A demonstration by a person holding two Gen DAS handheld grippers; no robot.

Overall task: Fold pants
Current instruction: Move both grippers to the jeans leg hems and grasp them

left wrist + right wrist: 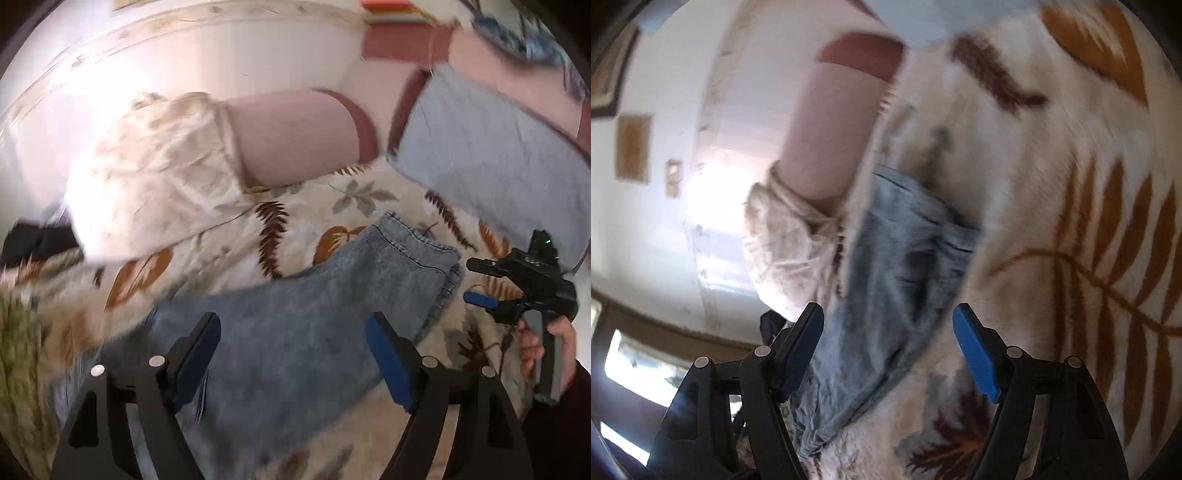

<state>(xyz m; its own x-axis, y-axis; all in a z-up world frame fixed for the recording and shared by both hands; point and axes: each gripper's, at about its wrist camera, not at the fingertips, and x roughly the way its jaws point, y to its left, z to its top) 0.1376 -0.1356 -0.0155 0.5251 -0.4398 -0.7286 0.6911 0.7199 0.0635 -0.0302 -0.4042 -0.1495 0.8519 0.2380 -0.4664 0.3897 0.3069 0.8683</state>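
The pants are light blue jeans [295, 321] lying folded over on a cream blanket with a leaf print [258, 236]. My left gripper [293, 354] is open and empty, just above the jeans. The right gripper also shows in the left wrist view [480, 284], held in a hand to the right of the jeans' hem end. In the right wrist view the right gripper [888, 347] is open and empty, with the jeans [905, 277] between and beyond its fingers. Both views are blurred by motion.
A pink bolster [295, 136] and a grey-blue pillow [491, 147] lie at the head of the bed. A crumpled cream cloth [155, 177] lies left of the bolster. A white headboard or wall [221, 55] stands behind.
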